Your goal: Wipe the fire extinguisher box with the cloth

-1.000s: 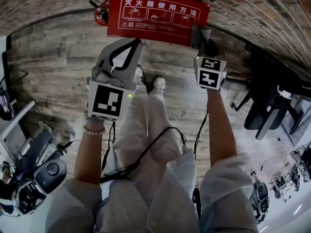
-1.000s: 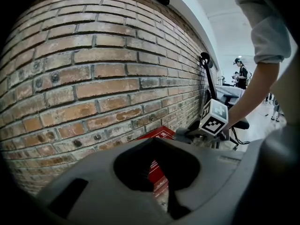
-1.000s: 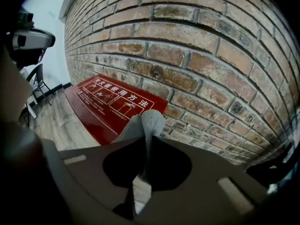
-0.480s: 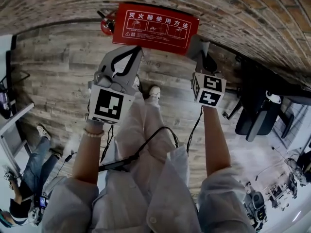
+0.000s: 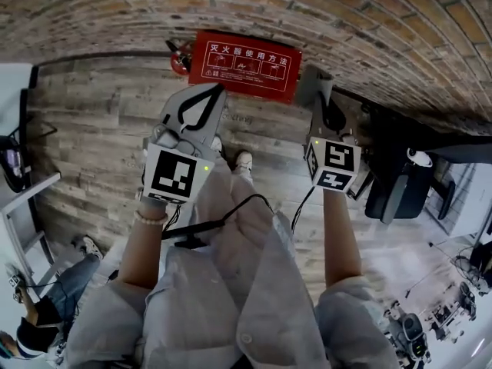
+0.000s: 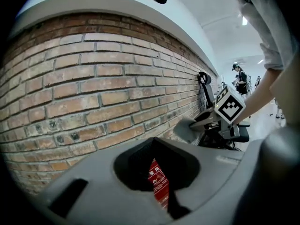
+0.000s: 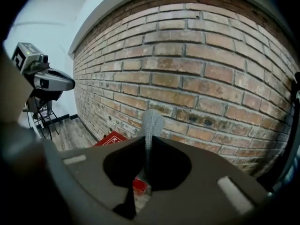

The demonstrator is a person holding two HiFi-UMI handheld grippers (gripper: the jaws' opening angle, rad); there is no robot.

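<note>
Right gripper (image 7: pixel 147 137) pinching grey cloth (image 7: pixel 151 118), well above red fire extinguisher box (image 5: pixel 244 65). Left gripper (image 6: pixel 155 142) pressed together, empty.

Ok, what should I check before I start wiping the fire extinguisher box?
1. Cloth clamped in right gripper: ok.
2. Left gripper shut and empty, free to steady: ok.
3. Fire extinguisher box in sight, on the floor against the brick wall: ok.
4. Cloth touching the box: not ok, it is held well clear of it.
5. Where the box is dirty: cannot tell.
</note>
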